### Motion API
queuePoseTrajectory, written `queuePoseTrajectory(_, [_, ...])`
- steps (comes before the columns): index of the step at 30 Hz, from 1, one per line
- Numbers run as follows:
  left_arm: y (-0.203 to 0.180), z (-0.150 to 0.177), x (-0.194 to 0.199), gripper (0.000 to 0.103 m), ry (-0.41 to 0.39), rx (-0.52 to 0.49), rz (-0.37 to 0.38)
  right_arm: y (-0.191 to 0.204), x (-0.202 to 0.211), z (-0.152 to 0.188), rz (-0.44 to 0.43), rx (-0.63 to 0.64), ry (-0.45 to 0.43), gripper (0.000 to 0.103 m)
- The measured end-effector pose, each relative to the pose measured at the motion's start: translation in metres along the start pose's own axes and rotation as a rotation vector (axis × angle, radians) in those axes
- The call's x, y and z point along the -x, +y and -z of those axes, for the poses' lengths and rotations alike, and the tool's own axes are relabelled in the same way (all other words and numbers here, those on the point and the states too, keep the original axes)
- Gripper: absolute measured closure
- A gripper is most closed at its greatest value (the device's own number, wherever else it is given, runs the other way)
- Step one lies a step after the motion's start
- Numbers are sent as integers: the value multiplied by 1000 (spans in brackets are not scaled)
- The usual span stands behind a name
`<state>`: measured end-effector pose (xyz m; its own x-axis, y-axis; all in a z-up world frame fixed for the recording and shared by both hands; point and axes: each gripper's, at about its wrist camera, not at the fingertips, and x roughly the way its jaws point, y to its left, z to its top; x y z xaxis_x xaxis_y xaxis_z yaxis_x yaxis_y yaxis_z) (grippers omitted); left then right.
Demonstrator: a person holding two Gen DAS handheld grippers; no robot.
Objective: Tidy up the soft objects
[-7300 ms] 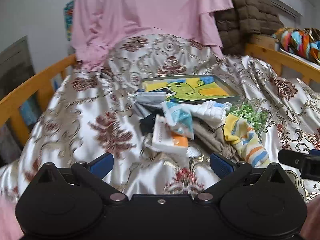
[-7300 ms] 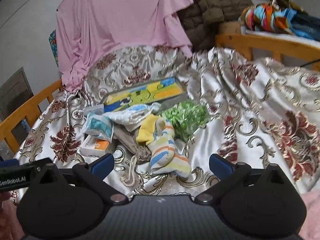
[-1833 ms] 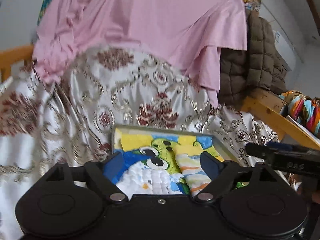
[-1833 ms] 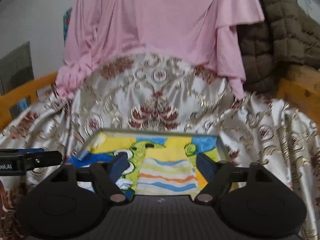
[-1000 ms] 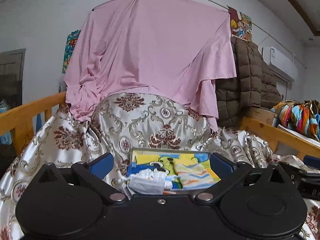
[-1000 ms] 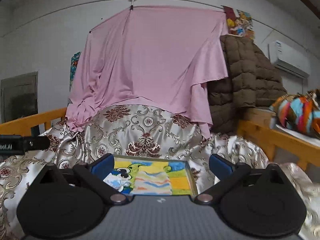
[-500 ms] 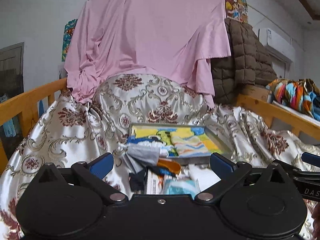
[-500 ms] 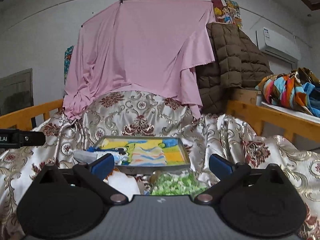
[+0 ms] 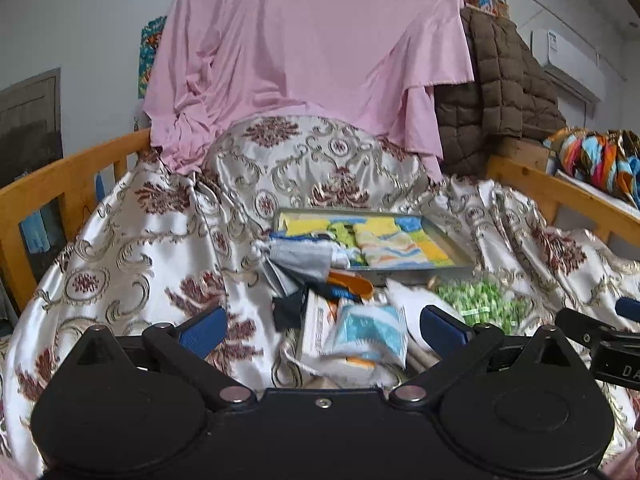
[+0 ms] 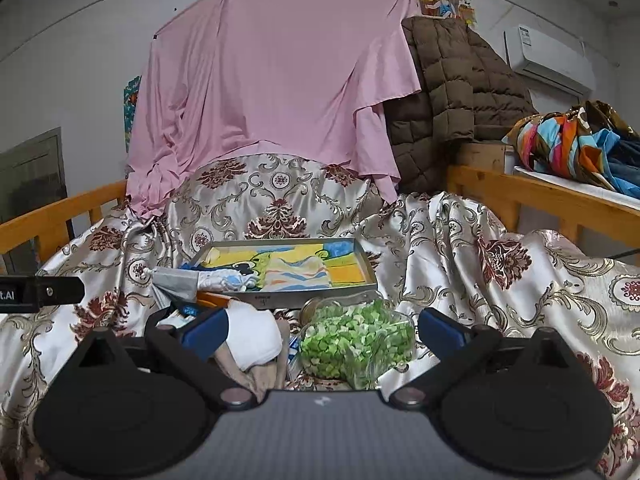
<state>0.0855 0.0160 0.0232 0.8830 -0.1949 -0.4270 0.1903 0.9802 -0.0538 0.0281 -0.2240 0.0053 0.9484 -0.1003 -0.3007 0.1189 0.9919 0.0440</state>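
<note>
Striped pastel folded cloth (image 10: 298, 274) lies inside shallow grey tray with cartoon-print base (image 10: 366, 268), far centre on floral satin bedspread (image 10: 500, 280). White-blue knit cloth (image 10: 224, 279) hangs over tray's left rim. Near tray: clear bag of green pieces (image 10: 356, 336), white rolled cloth (image 10: 254, 334), light-blue packet (image 9: 366, 334). Left gripper (image 9: 322, 326) spread wide, empty. Right gripper (image 10: 320, 328) spread wide, empty.

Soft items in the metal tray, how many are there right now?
2: a striped yellow-blue-orange cloth lying in the middle of the metal tray, and a white-blue knitted piece over its left edge. Others may be hidden.
</note>
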Motion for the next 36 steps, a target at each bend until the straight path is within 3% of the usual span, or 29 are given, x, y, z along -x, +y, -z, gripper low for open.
queuePoseTrajectory(12, [-6,13,-3,1,83,-19,-6,3,-2,10,-13,28,67,0])
queuePoseTrajectory(24, [-3,14,-15,1,155,-12,-65,15,-10,18,42,103,110,0])
queuePoseTrajectory(36, [0,12,-33,1,213,8,-70,21,-23,19,-52,129,170,0])
